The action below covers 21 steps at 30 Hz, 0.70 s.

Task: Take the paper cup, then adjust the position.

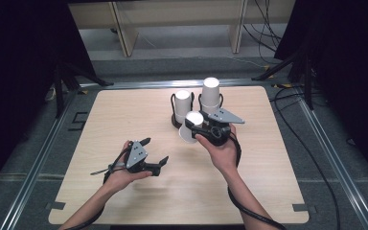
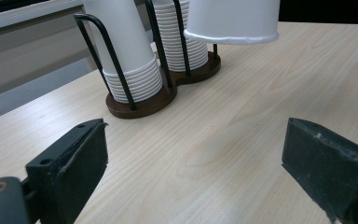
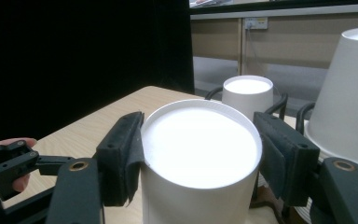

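- White paper cup [image 1: 191, 125], upside down with its flat base up, sits clamped between the jaws of the right gripper [image 1: 195, 128]; in the right gripper view the two black pads press on opposite sides of its wall just under the base [image 3: 200, 144]. Gripping it there likely keeps the thin wall from buckling, since the base stiffens it.
- It hangs clear of the bench [image 1: 124, 115], at about 6 o'clock from the cup holder [image 1: 178, 122] and just in front of it; in the left gripper view its rim [image 2: 231, 36] floats above the wood with nothing under it.
- Two stacks of the same cups stand mouth-down in the holder: a shorter stack [image 1: 182, 101] at the 9 o'clock side and a taller stack [image 1: 210, 95] at the 3 o'clock side. Black wire loops rise from the brown base around each stack, probably to keep them upright while a single cup is pulled off.
- Left gripper [image 1: 155, 153] rests low over the bench at roughly 8 o'clock from the holder, well apart from it, its jaws spread wide with nothing between them. It points towards the held cup, so my guess is that it waits to take or steady that cup.
- Cables trail from both grippers back along the forearms.
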{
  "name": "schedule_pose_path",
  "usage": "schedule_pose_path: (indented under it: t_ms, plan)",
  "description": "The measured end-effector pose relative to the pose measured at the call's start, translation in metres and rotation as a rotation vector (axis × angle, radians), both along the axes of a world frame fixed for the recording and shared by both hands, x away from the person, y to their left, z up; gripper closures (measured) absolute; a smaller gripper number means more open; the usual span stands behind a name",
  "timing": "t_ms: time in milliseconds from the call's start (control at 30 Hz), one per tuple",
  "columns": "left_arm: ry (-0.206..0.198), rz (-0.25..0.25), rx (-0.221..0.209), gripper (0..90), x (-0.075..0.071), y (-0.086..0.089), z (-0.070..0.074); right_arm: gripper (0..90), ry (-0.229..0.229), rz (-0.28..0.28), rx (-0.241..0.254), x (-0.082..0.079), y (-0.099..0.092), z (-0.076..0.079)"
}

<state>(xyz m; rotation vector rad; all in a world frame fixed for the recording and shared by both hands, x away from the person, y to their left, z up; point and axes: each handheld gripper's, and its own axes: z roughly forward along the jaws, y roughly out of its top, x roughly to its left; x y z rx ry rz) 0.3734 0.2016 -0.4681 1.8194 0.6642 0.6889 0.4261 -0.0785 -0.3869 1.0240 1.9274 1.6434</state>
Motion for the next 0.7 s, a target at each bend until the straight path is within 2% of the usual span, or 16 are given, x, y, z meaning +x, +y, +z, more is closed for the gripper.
schedule_pose_path:
  t_ms: [133, 167, 200, 300, 367, 400, 433, 467, 500, 533, 567, 600, 633, 700]
  plan:
    - [0.0, -0.002, -0.017, 6.3, -0.003, 0.001, -0.002, 36.5, -0.001, 0.001, 0.006, -0.005, -0.004, -0.004]
    - [-0.008, -0.009, -0.002, 6.2, -0.003, 0.002, -0.001, 36.5, 0.007, 0.001, -0.005, -0.007, -0.005, -0.004]
    - [0.013, -0.004, -0.003, 6.1, -0.005, 0.002, -0.002, 36.5, -0.004, 0.003, 0.001, -0.008, -0.005, -0.006]
    - [0.013, 0.004, -0.009, 6.0, -0.006, 0.002, -0.002, 36.5, 0.005, 0.004, 0.004, -0.013, -0.005, -0.007]
    - [0.016, 0.008, -0.01, 6.0, -0.006, 0.002, -0.003, 36.5, -0.007, 0.01, 0.008, -0.015, -0.005, -0.007]
    - [0.002, 0.001, -0.004, 5.9, -0.005, 0.002, -0.003, 36.5, -0.004, 0.008, 0.01, -0.016, -0.006, -0.006]
    - [0.021, 0.011, -0.006, 5.9, -0.006, 0.002, -0.004, 36.5, -0.024, 0.004, 0.001, -0.016, -0.007, -0.006]
    - [0.025, 0.009, -0.003, 5.9, -0.007, 0.001, -0.004, 36.5, -0.017, 0.007, 0.011, -0.017, -0.007, -0.006]
    - [0.019, 0.006, -0.012, 5.8, -0.007, 0.001, -0.005, 36.5, -0.022, 0.0, 0.001, -0.018, -0.008, -0.007]
    - [0.02, 0.004, -0.004, 5.7, -0.008, 0.001, -0.005, 36.5, -0.019, 0.014, 0.032, -0.018, -0.006, -0.008]
    - [0.029, 0.003, 0.011, 5.7, -0.009, 0.001, -0.004, 36.5, -0.004, 0.006, 0.011, -0.018, -0.007, -0.008]
    - [0.013, -0.006, 0.018, 5.5, -0.008, 0.002, -0.004, 36.5, -0.017, 0.008, 0.009, -0.017, -0.006, -0.009]
    - [0.014, -0.008, 0.017, 5.5, -0.008, 0.001, -0.004, 36.5, 0.003, 0.009, 0.021, -0.018, -0.006, -0.009]
    - [0.003, -0.011, -0.005, 5.4, -0.008, -0.001, -0.005, 36.5, -0.004, 0.023, 0.025, -0.017, -0.005, -0.01]
